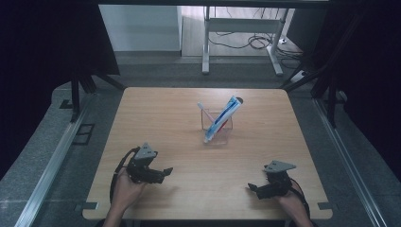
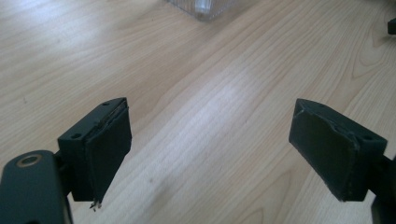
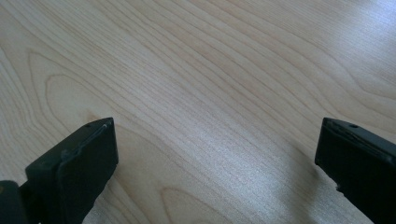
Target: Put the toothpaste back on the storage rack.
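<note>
Toothpaste tube (image 1: 224, 117) and toothbrush (image 1: 204, 111) lean in the clear holder (image 1: 217, 131) at the table's (image 1: 189, 189) centre frame, propped by its walls. Left gripper (image 1: 166, 171) and right gripper (image 1: 250, 187) rest lower frame, fingers spread wide, empty.

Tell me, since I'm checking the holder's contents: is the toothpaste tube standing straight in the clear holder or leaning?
Leaning. The toothpaste tube stands in the clear holder with its top tilted to the right, past the rim.
</note>
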The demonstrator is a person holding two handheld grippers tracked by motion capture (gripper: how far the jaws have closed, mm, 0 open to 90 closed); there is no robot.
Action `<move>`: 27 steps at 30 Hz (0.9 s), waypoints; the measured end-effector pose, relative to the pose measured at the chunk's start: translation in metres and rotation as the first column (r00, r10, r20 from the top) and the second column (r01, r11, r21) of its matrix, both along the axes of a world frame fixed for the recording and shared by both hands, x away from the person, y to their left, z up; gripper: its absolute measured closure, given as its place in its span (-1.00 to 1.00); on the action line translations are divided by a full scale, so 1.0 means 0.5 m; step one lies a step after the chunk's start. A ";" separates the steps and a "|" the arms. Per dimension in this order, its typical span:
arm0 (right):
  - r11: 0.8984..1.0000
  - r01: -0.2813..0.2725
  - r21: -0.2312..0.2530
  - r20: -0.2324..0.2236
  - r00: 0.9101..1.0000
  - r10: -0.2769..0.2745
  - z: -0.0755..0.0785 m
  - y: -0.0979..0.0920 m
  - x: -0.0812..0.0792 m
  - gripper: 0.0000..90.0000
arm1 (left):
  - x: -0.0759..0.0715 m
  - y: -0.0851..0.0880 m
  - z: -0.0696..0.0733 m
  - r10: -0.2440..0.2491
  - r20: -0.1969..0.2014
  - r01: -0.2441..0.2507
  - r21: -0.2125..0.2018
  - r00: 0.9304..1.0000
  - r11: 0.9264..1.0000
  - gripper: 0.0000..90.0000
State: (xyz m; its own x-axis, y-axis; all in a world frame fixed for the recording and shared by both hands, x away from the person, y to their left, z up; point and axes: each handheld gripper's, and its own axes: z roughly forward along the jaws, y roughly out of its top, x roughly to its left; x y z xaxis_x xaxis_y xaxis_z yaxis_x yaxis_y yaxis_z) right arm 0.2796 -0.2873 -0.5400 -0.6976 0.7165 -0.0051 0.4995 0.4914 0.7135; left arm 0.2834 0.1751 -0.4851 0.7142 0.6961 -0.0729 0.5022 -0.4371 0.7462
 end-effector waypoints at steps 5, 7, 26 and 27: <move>1.000 0.001 -0.002 0.001 1.000 -0.001 0.000 0.001 0.000 -1.00 | -0.010 0.008 -0.011 0.013 -0.005 -0.013 0.006 1.000 1.000 -0.71; 1.000 0.002 -0.003 0.001 1.000 -0.002 0.000 0.001 -0.001 -1.00 | -0.013 0.010 -0.017 0.019 -0.006 -0.019 0.004 1.000 1.000 -0.71; 1.000 -0.004 -0.006 0.004 1.000 0.004 0.001 0.003 -0.001 -1.00 | -0.020 -0.005 -0.078 0.042 -0.031 -0.040 0.067 0.999 0.997 -0.70; 1.000 -0.005 -0.006 0.005 1.000 0.005 0.001 0.004 -0.001 -1.00 | -0.021 -0.007 -0.080 0.042 -0.031 -0.040 0.079 0.999 0.996 -0.70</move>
State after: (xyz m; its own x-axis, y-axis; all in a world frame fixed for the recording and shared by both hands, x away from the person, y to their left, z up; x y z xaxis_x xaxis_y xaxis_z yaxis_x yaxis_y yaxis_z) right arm 0.2789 -0.2856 -0.5397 -0.7014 0.7127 -0.0127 0.4935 0.4983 0.7129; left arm 0.2730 0.1719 -0.5253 0.6830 0.7294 -0.0393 0.5441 -0.4722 0.6935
